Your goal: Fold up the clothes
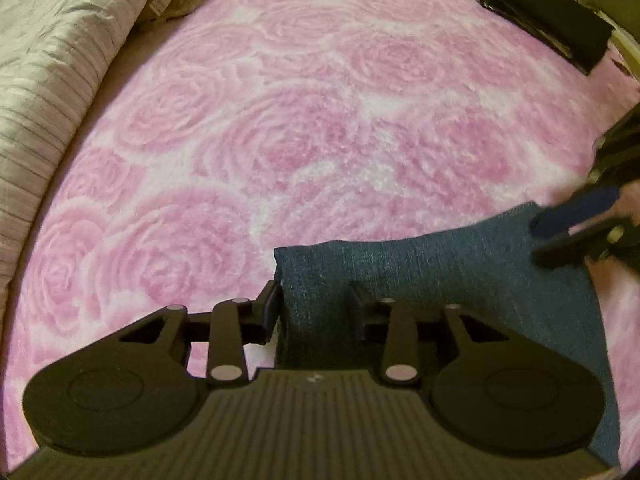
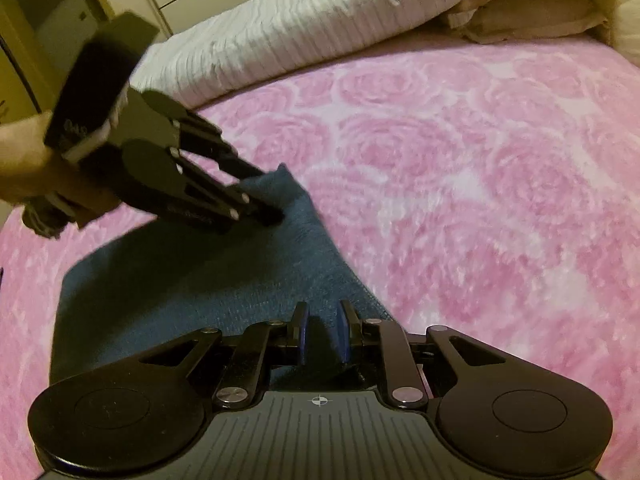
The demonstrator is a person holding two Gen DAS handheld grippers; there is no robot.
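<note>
We see a folded piece of blue denim clothing (image 1: 460,280) lying on a bed covered by a fluffy pink blanket with a rose pattern (image 1: 300,140). In the left wrist view, our left gripper (image 1: 316,308) has its jaws spread around the near left corner of the denim: one finger sits just off the fabric's left edge, the other rests over the cloth, and a thick fold of denim fills the gap between them. The jaws do not look pressed onto it.

In the right wrist view, our right gripper (image 2: 322,336) hovers low at the near edge of the same denim piece (image 2: 192,288). Its blue-padded fingers (image 2: 303,336) stand apart with a narrow gap, and dark fabric shows between them; we cannot tell whether they actually pinch it. From the left wrist view the right gripper (image 1: 560,236) appears blurred at the right edge, its tips over the denim's far right corner.

In the right wrist view the left gripper (image 2: 264,212) reaches in from the left, held by a hand (image 2: 28,160), its tips over the far corner of the denim.

A stack of folded black garments (image 1: 548,12) lies well apart at the far right corner of the bed. A crumpled pale ribbed quilt (image 2: 288,36) runs along the bed's far side, with beige pillows (image 2: 528,8) beside it.
</note>
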